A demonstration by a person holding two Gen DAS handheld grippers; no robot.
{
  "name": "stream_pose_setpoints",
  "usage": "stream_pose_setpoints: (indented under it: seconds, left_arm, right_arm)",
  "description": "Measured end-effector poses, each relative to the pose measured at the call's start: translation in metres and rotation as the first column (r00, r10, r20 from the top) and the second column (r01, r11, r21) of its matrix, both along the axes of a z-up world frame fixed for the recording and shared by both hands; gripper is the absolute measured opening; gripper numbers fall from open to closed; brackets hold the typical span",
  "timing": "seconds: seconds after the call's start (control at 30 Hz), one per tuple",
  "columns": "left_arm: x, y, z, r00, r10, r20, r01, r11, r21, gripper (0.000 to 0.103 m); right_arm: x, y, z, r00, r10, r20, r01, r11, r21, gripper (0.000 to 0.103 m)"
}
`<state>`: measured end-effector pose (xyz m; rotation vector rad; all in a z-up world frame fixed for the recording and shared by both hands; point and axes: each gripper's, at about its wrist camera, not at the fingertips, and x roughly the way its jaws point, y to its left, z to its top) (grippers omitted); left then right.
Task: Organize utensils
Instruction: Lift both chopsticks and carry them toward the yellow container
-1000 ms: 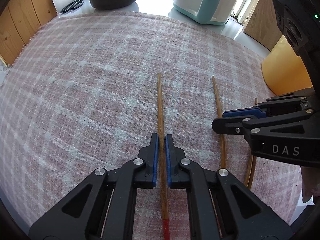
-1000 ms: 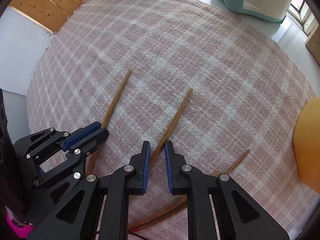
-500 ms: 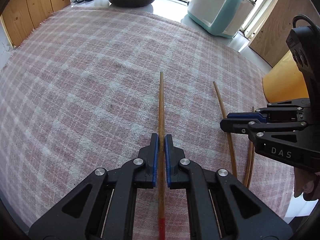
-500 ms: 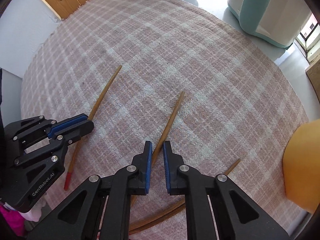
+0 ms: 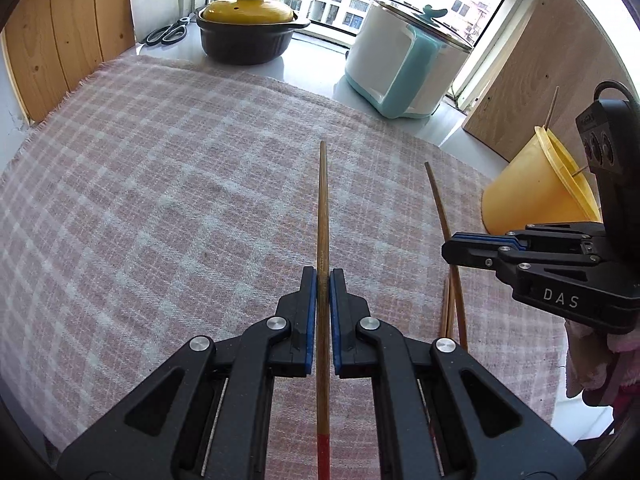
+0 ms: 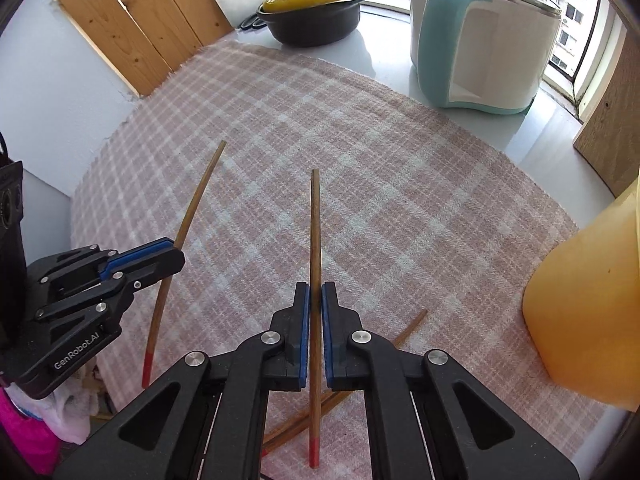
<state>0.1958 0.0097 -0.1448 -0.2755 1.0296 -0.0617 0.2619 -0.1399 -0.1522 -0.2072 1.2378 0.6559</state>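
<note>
Left wrist view: left tongs (image 5: 323, 280) clenched on 1 chopstick (image 5: 322, 208), center frame, lifted off the cloth (image 5: 160, 184). Right tongs (image 6: 315, 294) grip a 2nd chopstick (image 6: 315, 240). Step: pickup done. Next, likely: carry both to yellow cup (image 5: 536, 184), right edge, drop in tip-first.

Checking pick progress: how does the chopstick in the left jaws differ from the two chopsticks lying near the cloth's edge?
The held chopstick is clamped in the left gripper, apparently off the cloth; the lying pair rests loose on it. The held chopstick is alone; the lying pair sits side by side. The held chopstick shows its red end; the lying pair is partly hidden. All are brown sticks.
</note>
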Motion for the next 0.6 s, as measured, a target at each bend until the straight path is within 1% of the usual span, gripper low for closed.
stream_pose_setpoints:
  seconds: [0.23, 0.6]
  left_arm:
    - [0.003, -0.023, 0.031, 0.997, -0.041, 0.069, 0.041, 0.999, -0.008, 0.004]
    - [0.02, -0.064, 0.071, 0.981, -0.105, 0.163, 0.111, 0.993, -0.029, 0.004]
  right_arm:
    - [-0.006, -0.025, 0.032, 0.998, -0.01, 0.062, 0.008, 0.999, 0.035, 0.004]
    - [-0.005, -0.08, 0.086, 0.986, -0.087, 0.143, 0.072, 0.992, 0.102, 0.004]
